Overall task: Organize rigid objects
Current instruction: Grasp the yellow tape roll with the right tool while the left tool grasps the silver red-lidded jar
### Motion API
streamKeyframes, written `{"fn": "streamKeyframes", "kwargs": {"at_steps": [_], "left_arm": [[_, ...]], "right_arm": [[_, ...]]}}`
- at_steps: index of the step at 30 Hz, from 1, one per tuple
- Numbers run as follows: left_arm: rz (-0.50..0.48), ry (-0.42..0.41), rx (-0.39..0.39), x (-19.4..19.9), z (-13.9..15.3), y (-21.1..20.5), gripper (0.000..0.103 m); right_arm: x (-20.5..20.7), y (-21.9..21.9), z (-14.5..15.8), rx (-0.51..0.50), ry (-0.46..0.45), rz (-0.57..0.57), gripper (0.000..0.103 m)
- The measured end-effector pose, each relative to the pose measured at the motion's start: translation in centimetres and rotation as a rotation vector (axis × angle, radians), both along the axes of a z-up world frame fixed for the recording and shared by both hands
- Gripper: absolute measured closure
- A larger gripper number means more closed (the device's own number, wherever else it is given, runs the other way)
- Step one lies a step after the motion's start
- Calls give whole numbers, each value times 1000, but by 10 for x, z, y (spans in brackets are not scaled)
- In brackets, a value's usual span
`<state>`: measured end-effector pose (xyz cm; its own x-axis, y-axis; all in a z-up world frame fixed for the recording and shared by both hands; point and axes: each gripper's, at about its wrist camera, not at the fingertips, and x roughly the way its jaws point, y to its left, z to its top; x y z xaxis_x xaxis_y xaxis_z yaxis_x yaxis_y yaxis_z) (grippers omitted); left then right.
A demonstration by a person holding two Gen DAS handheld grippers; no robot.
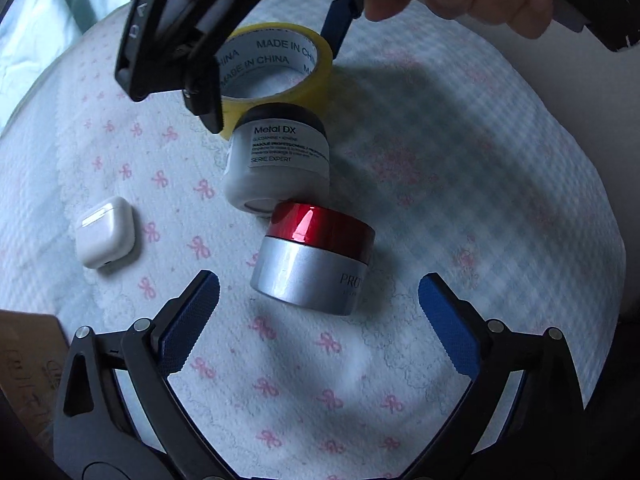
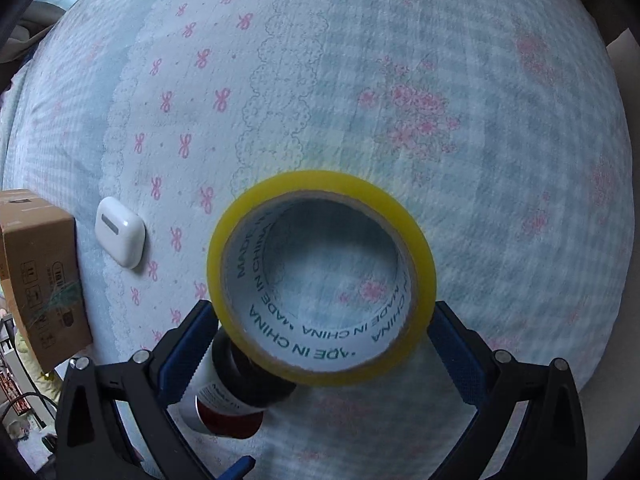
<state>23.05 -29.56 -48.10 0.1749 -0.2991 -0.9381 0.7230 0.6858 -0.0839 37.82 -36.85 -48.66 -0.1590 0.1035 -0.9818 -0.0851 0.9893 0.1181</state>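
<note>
A yellow tape roll (image 1: 280,68) lies on the patterned cloth. Below it in a row lie a white Metal DX jar (image 1: 278,164) with a black lid and a silver jar with a red lid (image 1: 316,258). My right gripper (image 1: 276,68) reaches in from above around the roll. In the right wrist view the roll (image 2: 322,276) sits between the blue fingers (image 2: 192,340) of the right gripper (image 2: 320,340), which touch both its sides. The white jar (image 2: 228,392) shows under it. My left gripper (image 1: 320,316) is open and empty, just below the silver jar.
A white earbuds case (image 1: 106,238) lies to the left on the cloth; it also shows in the right wrist view (image 2: 120,236). A cardboard box (image 2: 44,280) stands at the left edge. The bedspread (image 2: 400,100) extends far beyond.
</note>
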Motion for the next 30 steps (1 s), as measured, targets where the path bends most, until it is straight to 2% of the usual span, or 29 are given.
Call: {"fn": "streamKeyframes", "kwargs": {"at_steps": [5,9,11,12,15,16,19,26,30], "left_arm": [[-6,-2,-15,2,-11,-8,4],[2,7,-20,5,-18,-9,16],[8,11,-31,7,-21,-7,17],[8,5,-37,8,-20,-6,20],[13,-24,-28,11,-20,-5,44],[18,-17,-40,14,-19,-4,47],[30,3,-66,15,-18,0,47],[30,3,-54,14,-18,8,48],[44,9,-57,17,-13,8,48]], "right_arm": [[2,8,-7,-35,-4,18,0],[1,10,-13,-56,-1,15,0],[2,10,-16,-64,-2,7,0],[2,11,-15,-65,-7,7,2],[1,13,-15,-73,-4,-5,3],[2,13,-15,-75,-5,-10,3],[12,12,-14,-79,-11,-18,3],[18,9,-8,-63,-31,-40,4],[20,-6,7,-56,-62,-59,4]]}}
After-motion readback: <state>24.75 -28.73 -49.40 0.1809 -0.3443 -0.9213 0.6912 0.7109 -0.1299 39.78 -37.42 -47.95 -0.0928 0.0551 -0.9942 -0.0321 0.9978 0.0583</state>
